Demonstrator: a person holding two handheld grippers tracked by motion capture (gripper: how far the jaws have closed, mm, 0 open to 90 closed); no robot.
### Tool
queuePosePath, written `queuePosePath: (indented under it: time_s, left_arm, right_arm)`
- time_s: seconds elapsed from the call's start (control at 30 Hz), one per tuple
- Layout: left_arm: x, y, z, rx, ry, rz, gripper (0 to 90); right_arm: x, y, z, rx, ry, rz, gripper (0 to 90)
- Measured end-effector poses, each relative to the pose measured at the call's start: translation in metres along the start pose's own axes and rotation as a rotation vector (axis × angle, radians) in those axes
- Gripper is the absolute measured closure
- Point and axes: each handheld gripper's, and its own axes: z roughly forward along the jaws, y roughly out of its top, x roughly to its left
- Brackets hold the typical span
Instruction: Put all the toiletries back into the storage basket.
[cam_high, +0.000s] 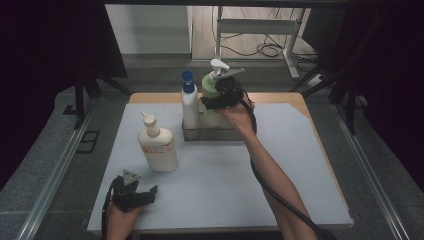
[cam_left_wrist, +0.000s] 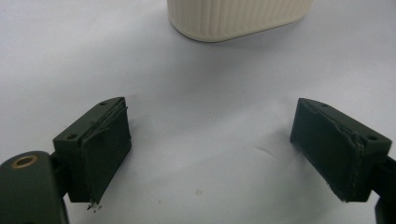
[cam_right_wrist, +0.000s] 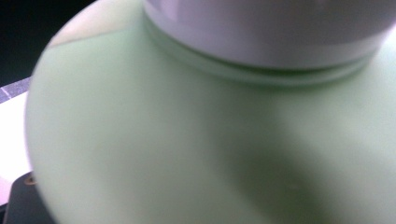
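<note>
Three bottles are showing in the high view, and I am going left to right. At lower left the left gripper (cam_high: 134, 192) is resting on the white mat (cam_high: 215, 200), its jaws spread wide with nothing between them. Just above it, left of centre, a cream bottle (cam_high: 159, 147) is standing upright on the mat, well apart from the others; an orange mark on its front is too small to read. At upper centre a metal tray (cam_high: 200, 134) is holding a white bottle with a blue cap (cam_high: 189, 102) and, beside it on the right, the green pump bottle (cam_high: 211, 90).

The right gripper (cam_high: 222, 95) is sitting at that green bottle's shoulder, jaws wide around it; whether the pads are pressing I cannot tell. In the right gripper view the green plastic is looking smooth and glossy, so likely slippery, fairly stiff, and possibly heavy if full. Gripping below the white collar (cam_right_wrist: 280, 32) is seeming safest. No writing is readable.
</note>
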Motion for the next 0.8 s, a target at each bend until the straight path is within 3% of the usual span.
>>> queuePosePath:
  time_s: [0.33,0.8]
  left_arm:
    - [0.0,0.0,0.0,0.0,0.0,0.0,11.8]
    - [0.0,0.0,0.0,0.0,0.001,0.001,11.8]
  right_arm:
    - [-0.005,-0.006,0.011,0.019,-0.011,0.008,12.4]
    - [-0.003,-0.016,0.023,0.068,0.019,-0.005,12.4]
